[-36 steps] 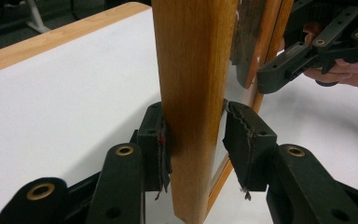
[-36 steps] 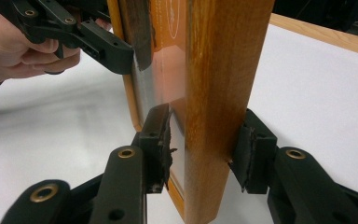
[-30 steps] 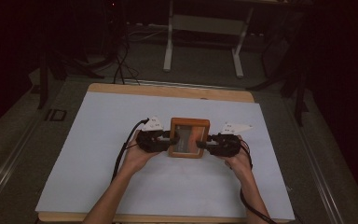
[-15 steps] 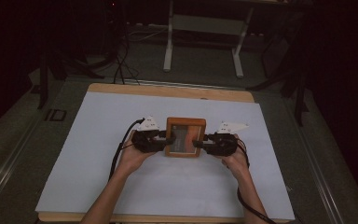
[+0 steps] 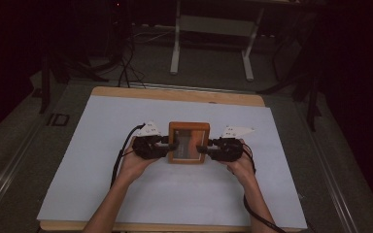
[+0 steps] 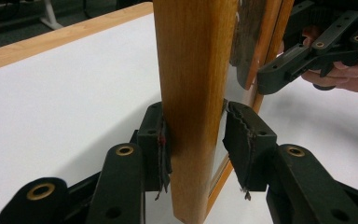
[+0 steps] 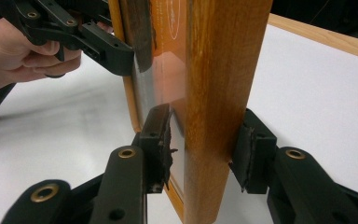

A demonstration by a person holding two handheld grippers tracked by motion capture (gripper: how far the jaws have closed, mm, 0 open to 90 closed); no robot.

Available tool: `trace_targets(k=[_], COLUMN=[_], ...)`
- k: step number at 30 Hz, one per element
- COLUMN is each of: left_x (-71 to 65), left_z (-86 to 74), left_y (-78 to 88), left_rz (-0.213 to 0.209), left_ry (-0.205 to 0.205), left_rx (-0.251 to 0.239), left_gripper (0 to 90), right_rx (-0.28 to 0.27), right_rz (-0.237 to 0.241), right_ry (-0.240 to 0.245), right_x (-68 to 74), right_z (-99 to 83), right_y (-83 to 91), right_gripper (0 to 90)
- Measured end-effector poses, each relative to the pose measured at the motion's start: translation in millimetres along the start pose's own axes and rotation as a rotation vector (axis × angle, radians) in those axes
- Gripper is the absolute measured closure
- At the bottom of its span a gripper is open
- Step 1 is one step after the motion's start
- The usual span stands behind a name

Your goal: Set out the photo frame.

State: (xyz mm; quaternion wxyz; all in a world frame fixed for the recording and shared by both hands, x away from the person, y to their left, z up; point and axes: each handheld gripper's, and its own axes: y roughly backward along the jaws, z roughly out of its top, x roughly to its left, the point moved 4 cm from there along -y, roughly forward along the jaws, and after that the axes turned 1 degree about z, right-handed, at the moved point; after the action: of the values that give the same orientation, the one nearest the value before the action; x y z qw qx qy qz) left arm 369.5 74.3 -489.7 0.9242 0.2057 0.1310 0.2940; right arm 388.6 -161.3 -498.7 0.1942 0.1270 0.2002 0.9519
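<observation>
1. The left hand (image 5: pixel 135 165) came in from the near edge of the table (image 5: pixel 126 92) and held the left gripper (image 5: pixel 171 144) level, pointing toward the middle of the white sheet (image 5: pixel 102 160) that covered the tabletop.
2. In the left gripper view the left gripper (image 6: pixel 193 140) had its jaws narrowed around the left side rail of the wooden picture frame (image 6: pixel 193 84). One pad pressed flat on the rail's outer face; the other sat against the glass side, though whether it quite touched I cannot tell.
3. The wooden picture frame (image 5: pixel 189 142) sat at the centre of the white sheet, about midway between the table's far and near edges. Its glass pane reflected a dull orange.
4. In the right gripper view the frame (image 7: pixel 223 93) stood between the jaws as an upright rail, its lower end off the white sheet.
5. The right gripper (image 7: pixel 204 144) had its jaws partly closed on the frame's right rail, a pad pressed on each face.
6. From above, the right gripper (image 5: pixel 203 149) met the frame's right edge, and the right hand (image 5: pixel 240 164) held it, its forearm running back toward the near right corner of the table.
</observation>
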Motion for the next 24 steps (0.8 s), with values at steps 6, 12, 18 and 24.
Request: trace_targets(k=[6, 12, 18, 24], left_x=[2.3, 7.2, 10.8, 14.5], left_z=[-4.2, -7.2, -8.5, -10.5], left_y=[6.6, 8.8, 8.9, 7.4], left_rz=[0.009, 0.013, 0.014, 0.011], left_ry=[0.003, 0.022, 0.035, 0.054], left_rx=[0.008, 0.009, 0.01, 0.01], left_gripper=[60.9, 60.7, 60.3, 60.0], right_rx=[0.0, 0.001, 0.003, 0.008], right_rz=[0.013, 0.02, 0.023, 0.024], right_ry=[0.0, -0.013, -0.028, -0.04], right_x=[3.5, 3.7, 2.8, 1.4], right_z=[0.8, 0.9, 0.5, 0.2], right_y=[-6.6, -14.2, -18.5, -21.6], right_gripper=[60.6, 60.6, 60.6, 60.7])
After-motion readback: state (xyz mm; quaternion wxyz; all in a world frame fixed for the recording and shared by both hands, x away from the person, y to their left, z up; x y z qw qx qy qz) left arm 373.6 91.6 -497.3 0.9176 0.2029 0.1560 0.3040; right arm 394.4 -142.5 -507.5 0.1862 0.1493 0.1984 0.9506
